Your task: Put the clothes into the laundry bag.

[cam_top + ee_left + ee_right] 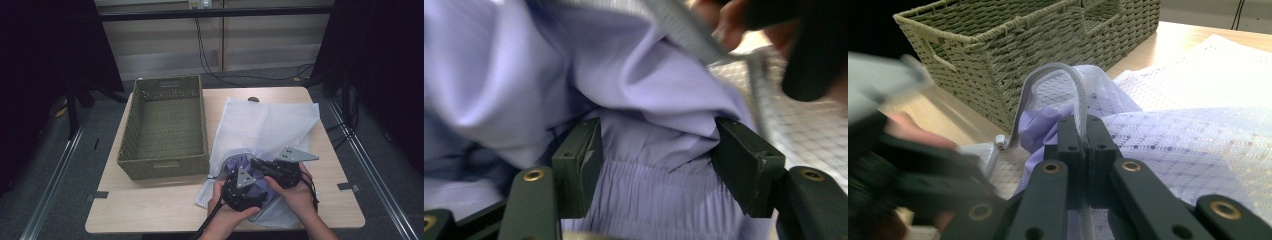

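A white mesh bag [270,120] lies on the right half of the table, its mouth toward me. A purple garment [240,164] sits in that mouth. My left gripper [243,172] is open, its jaws pressed into the purple garment [624,75], with pleated cloth between them [656,145]. My right gripper [260,164] is shut on the bag's grey zipper rim [1048,72] and holds it up as an arch over the garment [1040,125]. The jaws of the right gripper [1082,125] meet on the rim. The mesh bag [1198,110] spreads out behind it.
An empty woven basket [165,125] stands just left of the bag; its wall [998,50] is close to my right gripper. The wooden table [150,205] has bare room in front of the basket. Cables hang at the back wall [205,45].
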`<state>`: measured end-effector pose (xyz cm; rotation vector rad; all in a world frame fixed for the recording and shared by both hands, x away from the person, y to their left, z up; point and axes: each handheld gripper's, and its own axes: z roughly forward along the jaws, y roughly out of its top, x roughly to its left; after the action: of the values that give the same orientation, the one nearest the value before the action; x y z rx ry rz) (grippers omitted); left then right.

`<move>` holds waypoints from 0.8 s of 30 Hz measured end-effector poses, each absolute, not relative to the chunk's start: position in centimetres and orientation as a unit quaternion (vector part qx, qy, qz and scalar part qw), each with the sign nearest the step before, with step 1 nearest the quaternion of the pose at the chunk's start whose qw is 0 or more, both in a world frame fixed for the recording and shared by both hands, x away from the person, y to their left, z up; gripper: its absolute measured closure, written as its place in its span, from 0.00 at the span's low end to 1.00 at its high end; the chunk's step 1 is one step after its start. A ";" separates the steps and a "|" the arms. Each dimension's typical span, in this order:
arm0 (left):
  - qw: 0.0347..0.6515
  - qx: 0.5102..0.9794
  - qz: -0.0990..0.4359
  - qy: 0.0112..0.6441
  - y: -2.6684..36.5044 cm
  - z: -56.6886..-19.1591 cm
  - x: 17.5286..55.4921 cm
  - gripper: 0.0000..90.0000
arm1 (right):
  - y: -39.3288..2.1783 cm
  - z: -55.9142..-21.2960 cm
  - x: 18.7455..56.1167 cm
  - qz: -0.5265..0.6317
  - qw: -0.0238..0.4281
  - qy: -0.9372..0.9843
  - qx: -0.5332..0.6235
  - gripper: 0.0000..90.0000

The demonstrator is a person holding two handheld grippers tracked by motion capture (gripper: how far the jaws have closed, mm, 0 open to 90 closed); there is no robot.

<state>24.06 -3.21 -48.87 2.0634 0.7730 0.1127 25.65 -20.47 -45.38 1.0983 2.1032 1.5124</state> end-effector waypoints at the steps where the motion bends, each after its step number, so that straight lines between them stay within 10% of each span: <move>1: 0.448 0.833 0.042 0.323 -3.5 -49.0 24.4 0.46 | -20.5 -45.4 25.7 0.532 0.162 0.737 0.384 0.98; 7: 0.448 0.810 0.050 0.374 -3.8 -48.9 26.3 0.90 | -20.8 -45.0 25.5 0.543 0.154 0.731 0.383 0.98; 11: 0.476 0.776 0.090 0.404 -3.3 -48.1 27.3 0.93 | -21.2 -44.1 25.1 0.551 0.166 0.728 0.374 0.98; 15: 0.501 0.721 0.182 0.443 -2.3 -47.2 28.4 0.93 | -21.7 -42.9 24.8 0.568 0.175 0.714 0.371 0.98; 18: 0.493 0.742 0.111 0.440 -2.6 -48.3 29.6 0.89 | -21.8 -42.8 24.7 0.566 0.179 0.716 0.368 0.98; 24: 0.502 0.764 0.085 0.395 -1.0 -47.7 27.4 0.49 | -22.4 -44.4 25.5 0.539 0.168 0.722 0.401 0.98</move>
<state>27.39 -1.00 -47.71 1.8472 0.9548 0.2058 25.49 -22.36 -44.44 1.1396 2.0530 1.5318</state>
